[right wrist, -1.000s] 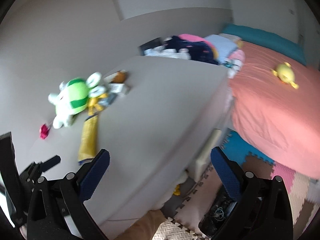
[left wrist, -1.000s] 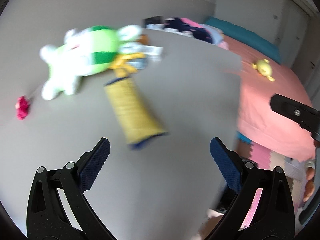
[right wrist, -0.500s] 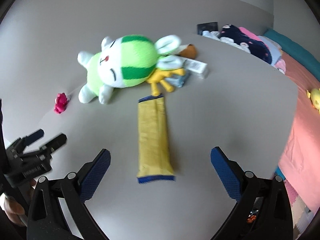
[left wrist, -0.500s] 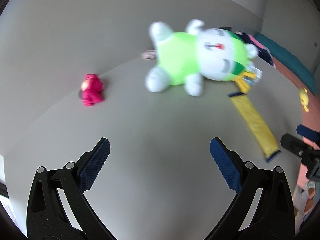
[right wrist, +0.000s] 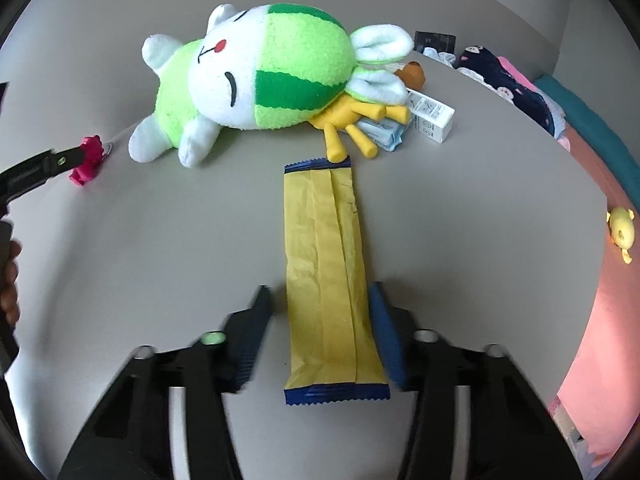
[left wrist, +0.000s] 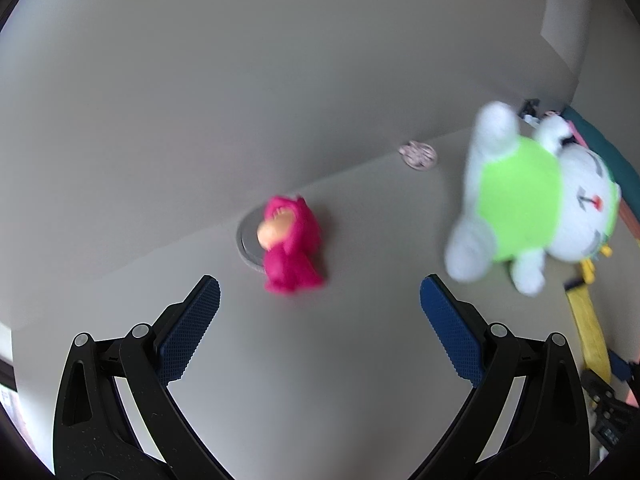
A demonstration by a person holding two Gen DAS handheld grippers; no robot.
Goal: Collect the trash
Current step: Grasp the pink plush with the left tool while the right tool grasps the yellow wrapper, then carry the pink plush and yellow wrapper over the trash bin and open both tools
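**Right gripper closing around the yellow wrapper**

The yellow wrapper (right wrist: 328,276), a long flat packet with dark blue crimped ends, lies on the grey tabletop (right wrist: 160,240) directly between your right gripper (right wrist: 320,336) fingers, its near end just short of the gripper body and its length running straight away from you. The jaws are closing on it: the right pad looks to be at the wrapper's edge, while the left pad still shows a sliver of table between itself and the packet, so you do not have a firm hold yet.

Watch for these risks. The wrapper is thin and lies flat, so the pads may squeeze its edges, buckle it upward and let it slip out. If the fingertips ride above the surface, they could close over it without catching anything.

At the wrapper's far end, a yellow rubber toy (right wrist: 352,124) touches or nearly touches the blue crimp, with the green-and-white plush rabbit (right wrist: 256,80) lying over it. Just right of those sit a pale blue packet (right wrist: 384,132) and a small white carton (right wrist: 432,118). Lifting straight back toward you should keep clear of them.

Your left gripper (left wrist: 320,308) is wide open and empty, hovering off to the left with a small pink plush figure (left wrist: 290,248) just beyond its fingertips.
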